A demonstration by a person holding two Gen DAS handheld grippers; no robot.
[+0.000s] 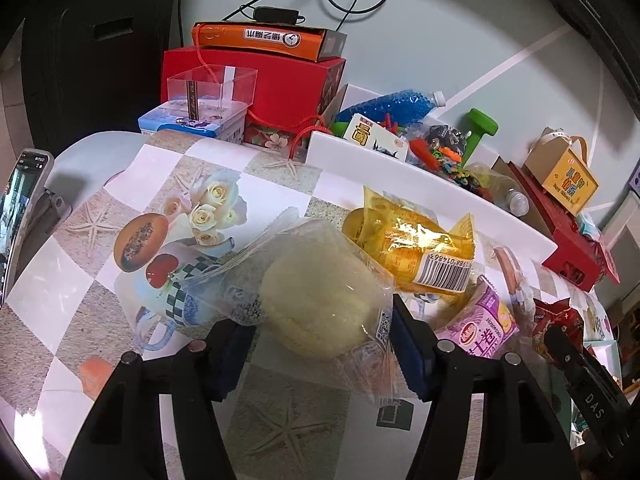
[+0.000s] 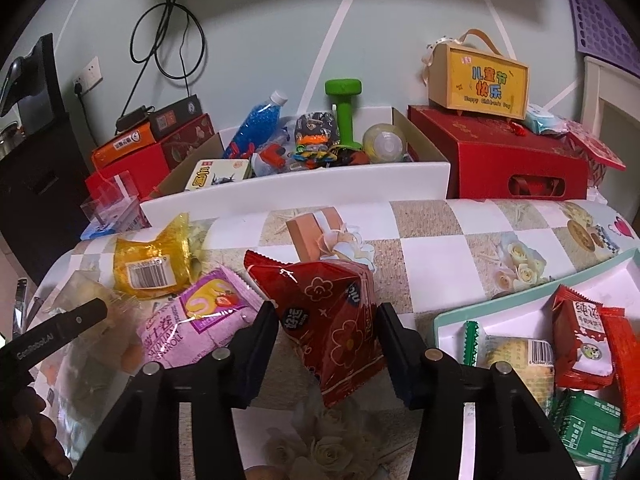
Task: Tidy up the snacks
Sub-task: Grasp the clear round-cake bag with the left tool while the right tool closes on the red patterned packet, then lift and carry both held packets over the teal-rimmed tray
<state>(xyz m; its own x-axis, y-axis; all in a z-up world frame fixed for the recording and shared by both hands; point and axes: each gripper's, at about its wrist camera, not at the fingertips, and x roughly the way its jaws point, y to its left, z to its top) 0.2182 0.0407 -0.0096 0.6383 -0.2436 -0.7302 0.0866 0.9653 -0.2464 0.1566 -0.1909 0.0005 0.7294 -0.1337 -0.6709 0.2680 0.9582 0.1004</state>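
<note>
The yellow gift box (image 2: 478, 80) reads "Happy Children's Day". On the counter (image 2: 432, 240), the yellow packet (image 1: 416, 248) with a barcode and the pink roll-cake packet (image 2: 200, 320) lie close around. The left tool (image 1: 320, 344) clenches the clear bag with a pale round cake (image 1: 316, 304). The right tool (image 2: 326, 338) grasps the red flower-print snack pack (image 2: 324, 312), beside the tray (image 2: 448, 320).

Behind the table — green dumbbell (image 2: 343, 114), blue-bead bottle (image 2: 256, 122), red box (image 2: 516, 160).
</note>
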